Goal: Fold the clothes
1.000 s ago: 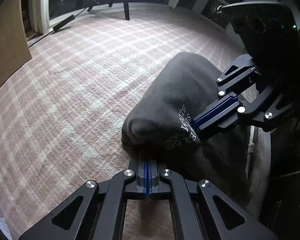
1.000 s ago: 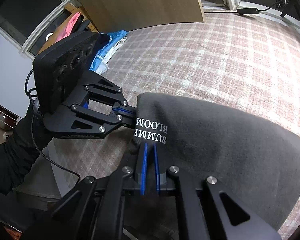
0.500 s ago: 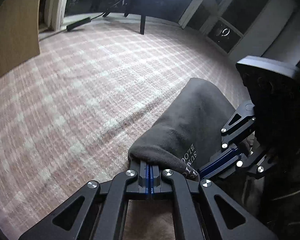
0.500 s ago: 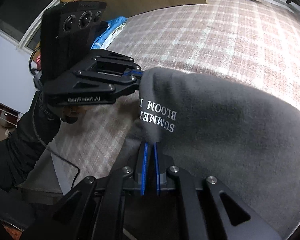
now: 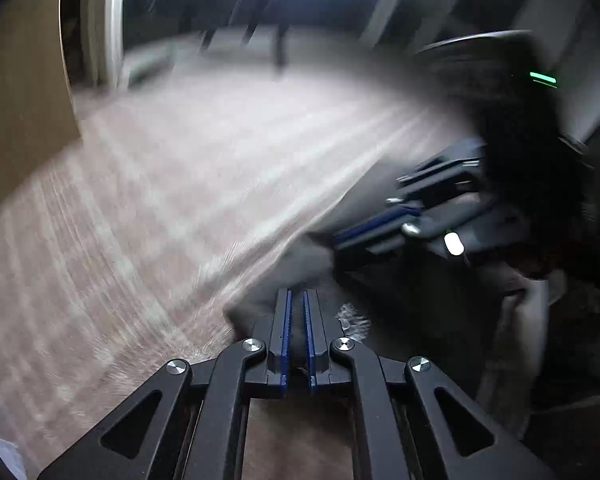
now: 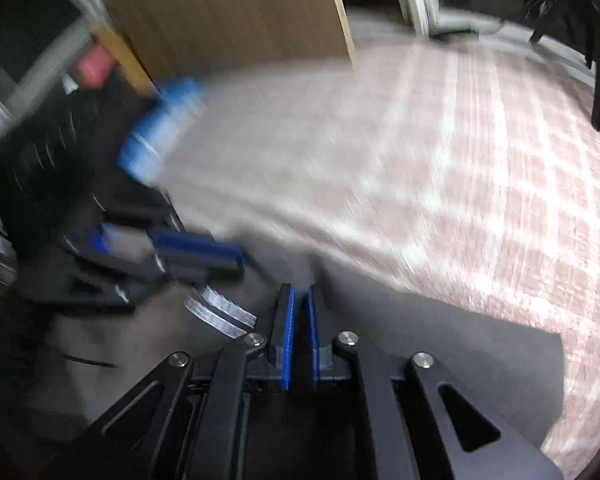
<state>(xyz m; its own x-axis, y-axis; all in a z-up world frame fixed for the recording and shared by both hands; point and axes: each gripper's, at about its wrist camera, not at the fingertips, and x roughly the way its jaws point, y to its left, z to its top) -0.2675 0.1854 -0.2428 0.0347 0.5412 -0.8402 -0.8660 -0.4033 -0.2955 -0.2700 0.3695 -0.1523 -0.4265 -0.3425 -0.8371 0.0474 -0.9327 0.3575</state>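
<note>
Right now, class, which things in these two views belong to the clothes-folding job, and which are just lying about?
Part of the job:
- grey garment
- left claw
- right claw
- checked pink bedcover

Just lying about:
- blue cloth
- wooden board
- pink item

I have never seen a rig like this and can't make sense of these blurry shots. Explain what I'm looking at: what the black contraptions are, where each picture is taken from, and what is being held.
There is no robot here. A person holds a hand-operated two-finger gripper in each hand, and each one carries a wide-angle camera looking forward along its fingers.

In the left camera's picture, the left gripper fills the bottom, and the right gripper shows across from it. The right camera's picture shows the right one at the bottom and the left one at its left side.

Both blue-padded grippers are pinched shut on the edge of a dark grey garment, which lies over a pink checked bed cover. Some blue clothing lies further back. Everything is smeared by motion blur, so finer detail cannot be made out.
</note>
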